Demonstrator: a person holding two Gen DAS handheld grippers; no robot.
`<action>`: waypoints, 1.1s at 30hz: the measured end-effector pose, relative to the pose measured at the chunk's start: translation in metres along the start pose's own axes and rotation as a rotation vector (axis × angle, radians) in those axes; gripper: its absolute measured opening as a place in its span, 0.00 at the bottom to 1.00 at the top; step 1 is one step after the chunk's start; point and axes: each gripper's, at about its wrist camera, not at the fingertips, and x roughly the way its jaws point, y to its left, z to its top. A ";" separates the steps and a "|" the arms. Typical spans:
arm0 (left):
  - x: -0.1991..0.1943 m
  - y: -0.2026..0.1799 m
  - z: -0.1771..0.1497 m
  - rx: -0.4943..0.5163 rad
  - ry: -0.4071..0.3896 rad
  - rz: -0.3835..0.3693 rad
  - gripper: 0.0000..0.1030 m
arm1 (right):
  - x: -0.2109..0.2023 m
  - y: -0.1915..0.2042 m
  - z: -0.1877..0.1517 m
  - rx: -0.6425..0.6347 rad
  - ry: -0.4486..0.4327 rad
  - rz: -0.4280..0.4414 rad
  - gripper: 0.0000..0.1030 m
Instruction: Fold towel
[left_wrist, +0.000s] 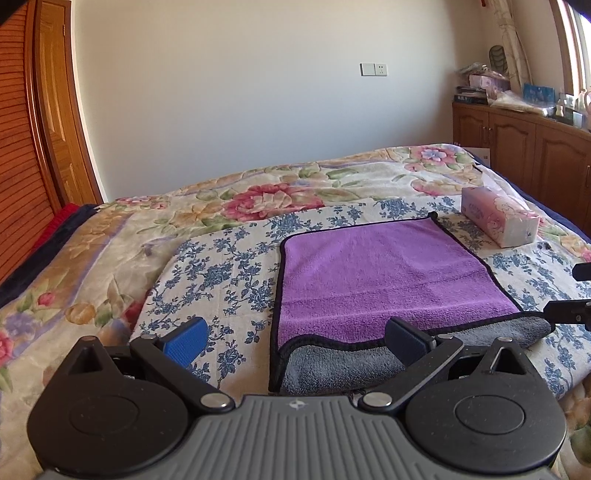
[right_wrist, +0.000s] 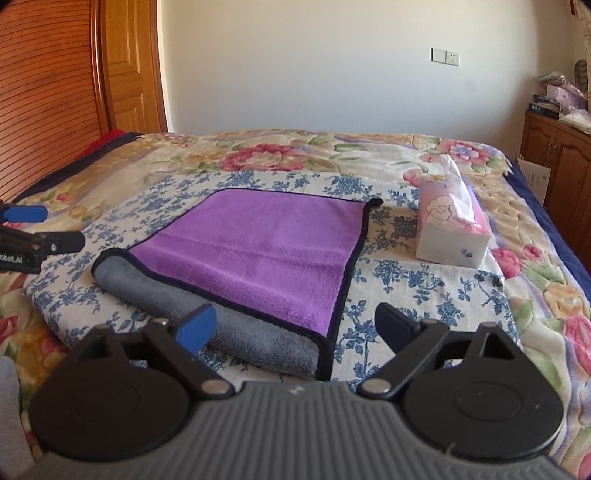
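The purple towel (left_wrist: 384, 273) is laid on a blue-flowered cloth (left_wrist: 221, 273) on the bed (left_wrist: 92, 258), its near edge turned back so that the grey underside is shown. The left gripper (left_wrist: 295, 341) is held over the towel's near left corner, fingers spread and empty. The right gripper (right_wrist: 295, 326) is held over its near right corner, likewise spread and grasping nothing. A tissue box (right_wrist: 452, 236) is set just beyond the towel's far right corner.
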 end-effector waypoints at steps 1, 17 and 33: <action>0.003 0.000 0.000 -0.001 0.004 -0.004 1.00 | 0.001 -0.001 0.000 0.002 0.004 0.003 0.89; 0.051 0.015 0.003 -0.036 0.112 -0.092 0.75 | 0.030 -0.011 -0.004 0.030 0.108 0.027 0.86; 0.072 0.021 -0.005 -0.068 0.212 -0.131 0.54 | 0.046 -0.025 -0.007 0.116 0.214 0.076 0.64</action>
